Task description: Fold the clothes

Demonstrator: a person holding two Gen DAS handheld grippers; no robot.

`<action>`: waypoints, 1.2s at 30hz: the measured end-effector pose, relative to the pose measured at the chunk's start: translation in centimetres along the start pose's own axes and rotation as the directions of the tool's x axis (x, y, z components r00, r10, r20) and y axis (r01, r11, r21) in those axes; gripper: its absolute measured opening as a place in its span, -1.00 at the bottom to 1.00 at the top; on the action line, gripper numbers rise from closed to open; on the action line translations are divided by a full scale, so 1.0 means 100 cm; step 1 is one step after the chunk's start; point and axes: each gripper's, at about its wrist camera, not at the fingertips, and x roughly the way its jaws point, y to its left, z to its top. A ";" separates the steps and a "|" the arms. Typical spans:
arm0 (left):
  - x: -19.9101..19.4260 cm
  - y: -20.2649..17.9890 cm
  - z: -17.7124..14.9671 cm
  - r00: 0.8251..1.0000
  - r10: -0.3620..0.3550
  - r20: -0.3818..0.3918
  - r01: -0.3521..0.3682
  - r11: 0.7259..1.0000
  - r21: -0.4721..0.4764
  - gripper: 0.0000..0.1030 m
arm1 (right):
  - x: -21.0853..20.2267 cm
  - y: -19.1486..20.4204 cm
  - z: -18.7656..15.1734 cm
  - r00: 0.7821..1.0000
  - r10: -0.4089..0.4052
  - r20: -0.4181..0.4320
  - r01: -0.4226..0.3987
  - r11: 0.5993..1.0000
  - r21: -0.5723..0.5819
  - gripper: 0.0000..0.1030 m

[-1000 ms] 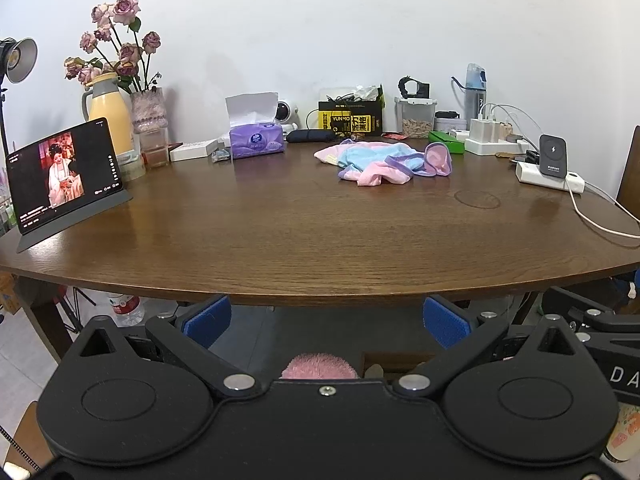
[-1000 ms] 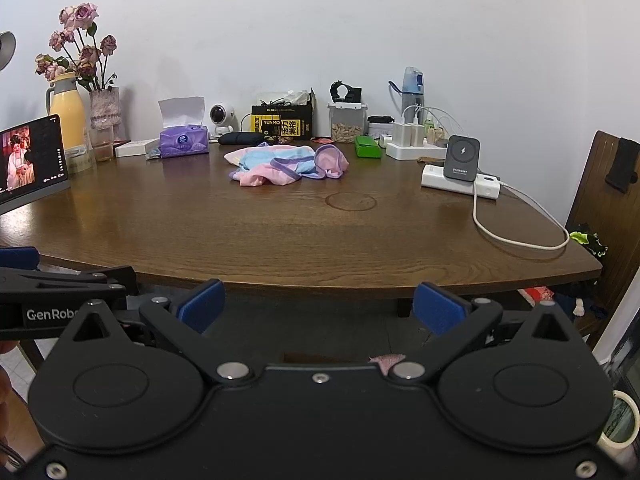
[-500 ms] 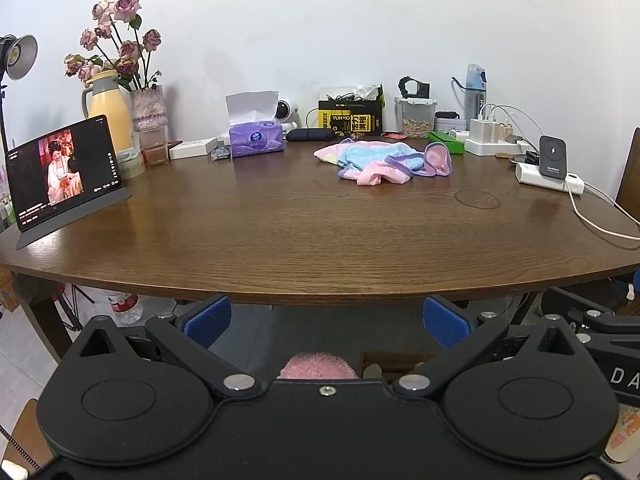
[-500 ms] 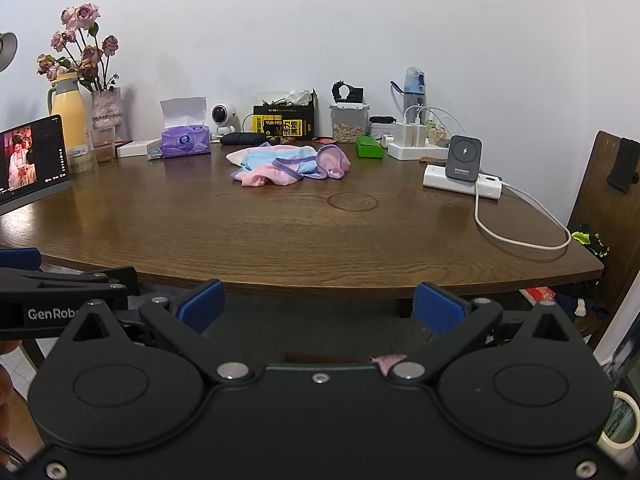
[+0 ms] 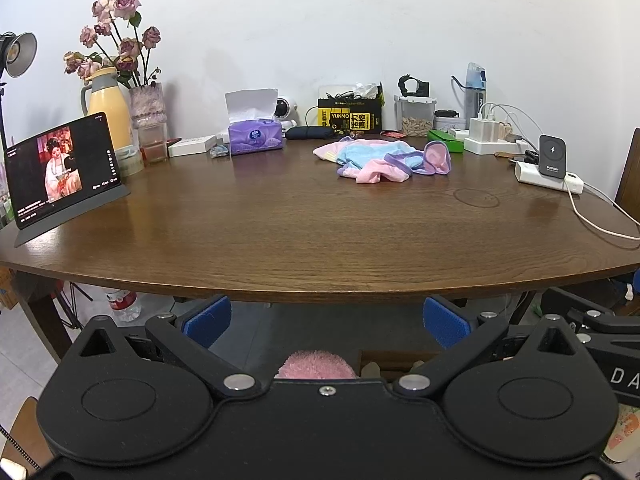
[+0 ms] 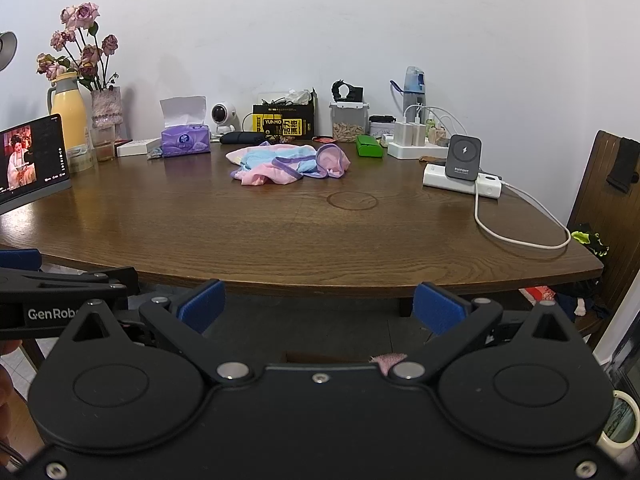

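A crumpled pink, blue and purple garment [image 5: 384, 160] lies at the far middle of the brown wooden table [image 5: 280, 232]; it also shows in the right wrist view [image 6: 288, 162]. My left gripper [image 5: 326, 320] is open and empty, held below and in front of the table's near edge. My right gripper [image 6: 320, 306] is open and empty too, also short of the near edge [image 6: 320, 280]. Both are far from the garment. The left gripper's arm shows at the left of the right wrist view [image 6: 60, 304].
A tablet [image 5: 60, 172] stands at the left. A flower vase [image 5: 148, 116], yellow jug [image 5: 106, 108], tissue box [image 5: 256, 136], boxes and chargers [image 5: 488, 132] line the back. A power bank with cable [image 6: 464, 172] lies at the right. A chair [image 6: 608, 216] stands right.
Both cameras have risen very slightly, so a little more of the tabletop shows. Both grippers stay open and the garment has not moved.
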 end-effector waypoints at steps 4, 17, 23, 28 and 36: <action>0.004 -0.003 0.001 1.000 0.000 -0.005 0.000 1.000 -0.004 1.00 | -0.001 0.000 -0.001 1.000 0.001 -0.002 -0.001 1.000 0.002 0.99; 0.014 -0.003 0.007 0.999 -0.031 0.033 0.030 1.000 0.004 1.00 | 0.020 -0.009 -0.002 1.000 0.026 -0.015 -0.026 1.000 0.007 0.99; 0.025 -0.002 0.019 0.994 -0.042 0.097 0.042 0.999 0.005 1.00 | 0.035 -0.015 -0.002 0.999 0.045 0.007 -0.045 0.999 -0.006 0.99; 0.036 -0.001 0.031 0.988 -0.040 0.149 0.040 0.999 0.002 1.00 | 0.047 -0.021 0.004 0.996 0.069 0.062 -0.069 0.998 -0.003 0.99; 0.092 -0.001 0.082 0.995 -0.028 0.097 0.027 1.000 0.010 1.00 | 0.093 -0.034 0.052 0.987 0.082 0.137 -0.084 0.996 0.007 0.99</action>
